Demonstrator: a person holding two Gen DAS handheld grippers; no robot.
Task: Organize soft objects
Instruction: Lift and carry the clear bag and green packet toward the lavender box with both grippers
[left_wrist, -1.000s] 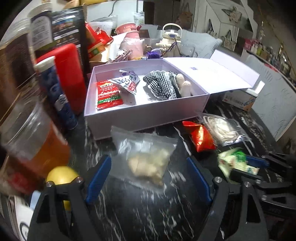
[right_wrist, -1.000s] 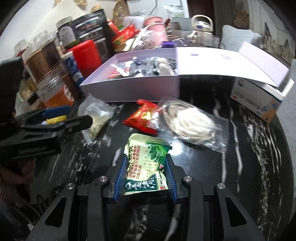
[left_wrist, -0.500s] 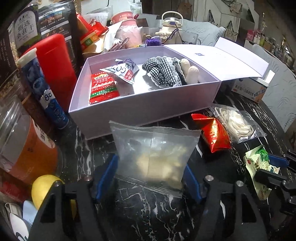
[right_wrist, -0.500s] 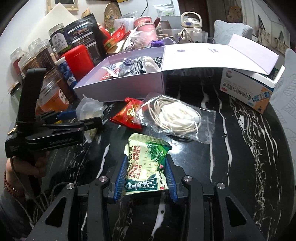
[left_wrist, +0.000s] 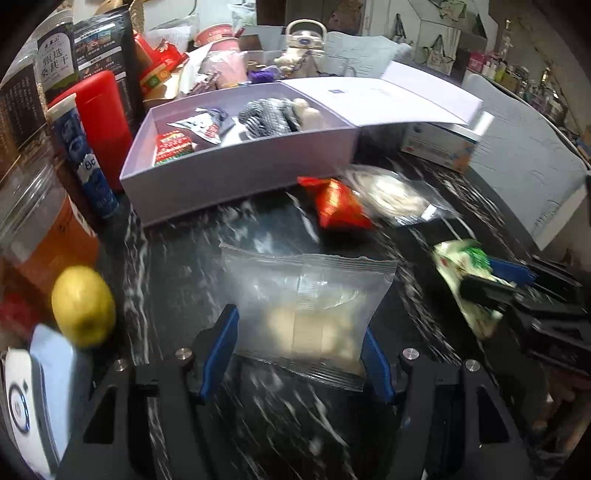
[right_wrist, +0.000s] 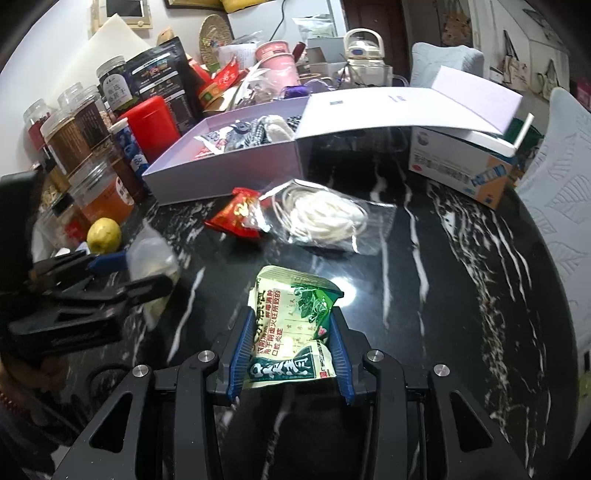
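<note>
Marble table (right_wrist: 461, 266), black with white veins, bears a lavender box (left_wrist: 236, 173) with its lid folded open to the right. Inside the box lie a red sachet (left_wrist: 173, 147), a silver packet (left_wrist: 201, 125) and a checked cloth (left_wrist: 267, 116). Just in front of the box lie a red pouch (left_wrist: 338, 205) and, touching it on the right, a clear bag of white cord (right_wrist: 325, 218).

The left gripper (left_wrist: 299, 341) has just been closing its jaws; its 2 blue pads now press on the sides of a clear bag (left_wrist: 310, 299) with pale lumps inside, held above the table. A lemon (left_wrist: 83, 304) sits to its left, near the jars (right_wrist: 74, 136).

The right gripper (right_wrist: 291, 349) is clamped on a green-and-white packet (right_wrist: 291, 325), pads tight against both edges, the packet sticking up and forward. The 2 grippers stand well apart, the left one's bag nearer the lemon.
</note>
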